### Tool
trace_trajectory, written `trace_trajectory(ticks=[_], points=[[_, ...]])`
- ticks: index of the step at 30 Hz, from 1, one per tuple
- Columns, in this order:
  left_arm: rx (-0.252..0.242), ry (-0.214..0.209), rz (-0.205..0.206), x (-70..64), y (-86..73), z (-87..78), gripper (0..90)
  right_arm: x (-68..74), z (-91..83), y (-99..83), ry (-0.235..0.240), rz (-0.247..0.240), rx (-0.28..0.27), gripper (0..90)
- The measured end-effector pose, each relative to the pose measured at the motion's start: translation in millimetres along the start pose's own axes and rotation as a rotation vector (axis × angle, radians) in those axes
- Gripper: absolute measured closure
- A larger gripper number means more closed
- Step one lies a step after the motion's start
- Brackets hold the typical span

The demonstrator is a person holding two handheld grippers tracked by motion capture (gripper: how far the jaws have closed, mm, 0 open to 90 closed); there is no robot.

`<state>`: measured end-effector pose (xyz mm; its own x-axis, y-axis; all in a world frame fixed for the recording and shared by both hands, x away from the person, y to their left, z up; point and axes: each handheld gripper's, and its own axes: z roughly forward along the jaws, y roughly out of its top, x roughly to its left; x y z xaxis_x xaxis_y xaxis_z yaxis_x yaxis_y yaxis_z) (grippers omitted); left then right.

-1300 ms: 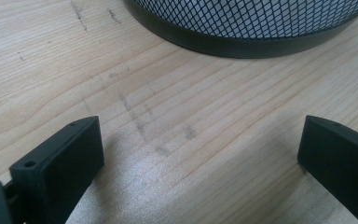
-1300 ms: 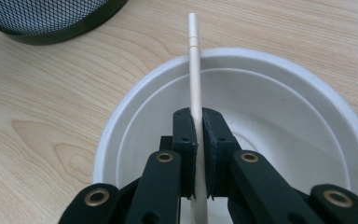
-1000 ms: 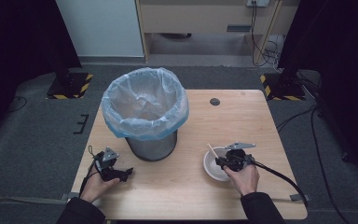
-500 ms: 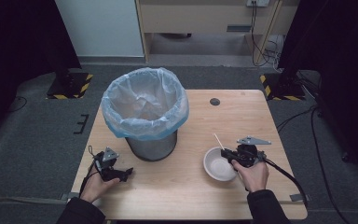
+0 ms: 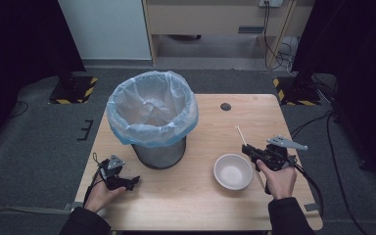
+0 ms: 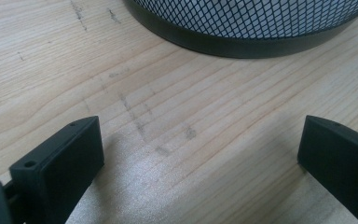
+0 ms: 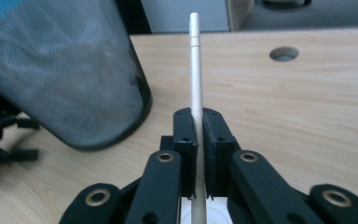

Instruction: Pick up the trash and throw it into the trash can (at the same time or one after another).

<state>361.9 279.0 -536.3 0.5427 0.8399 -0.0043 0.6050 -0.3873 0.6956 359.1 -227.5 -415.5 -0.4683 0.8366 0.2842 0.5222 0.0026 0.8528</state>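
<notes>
My right gripper (image 5: pixel 252 151) has its jaws pressed together on a thin pale stick (image 7: pixel 196 70), and I grip it partway down its length so most of it juts out ahead of the jaws like a pointer. That leaves a short tail running back under my hand. I can't make out whether it's a chopstick or a straw-like rod; the high view is too coarse for that.

The white bowl (image 5: pixel 233 171) sits just beside this gripper, a little below and inboard, and it looks bare inside. I judge the stick belongs with it, lifted clear so it can go somewhere else. Ahead of the stick's tip and off to one side stands the mesh bin (image 5: pixel 152 120) with its blue liner, mouth wide open, which reads as the likely drop point. Holding the stick out long makes sense for that: the tip can pass over the rim before my hand gets near the liner.

My left gripper (image 5: pixel 126 182) rests low on the table (image 5: pixel 200 205), jaws spread wide with nothing but wood grain between them. The bin's dark base ring lies just ahead of it, near enough to steady the bin if it shifts.
</notes>
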Motion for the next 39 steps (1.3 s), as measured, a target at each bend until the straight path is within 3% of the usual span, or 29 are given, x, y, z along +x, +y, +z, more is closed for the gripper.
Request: trace_trajectory(ticks=[11, 26, 39], points=[[0.000, 0.000, 0.000, 0.1, 0.1, 0.0, 0.0, -2.1, -21.9, 16.0, 0.019, 0.023, -0.102, 85.6], [0.000, 0.000, 0.000, 0.0, -0.1, 0.0, 0.0, 1.2, -41.3, 37.9, 0.037, 0.010, -0.220, 85.6], [0.001, 0.002, 0.000, -0.2, 0.0, -0.1, 0.0, 16.2, -47.5, 74.7, 0.107, -0.007, -0.341, 85.6]])
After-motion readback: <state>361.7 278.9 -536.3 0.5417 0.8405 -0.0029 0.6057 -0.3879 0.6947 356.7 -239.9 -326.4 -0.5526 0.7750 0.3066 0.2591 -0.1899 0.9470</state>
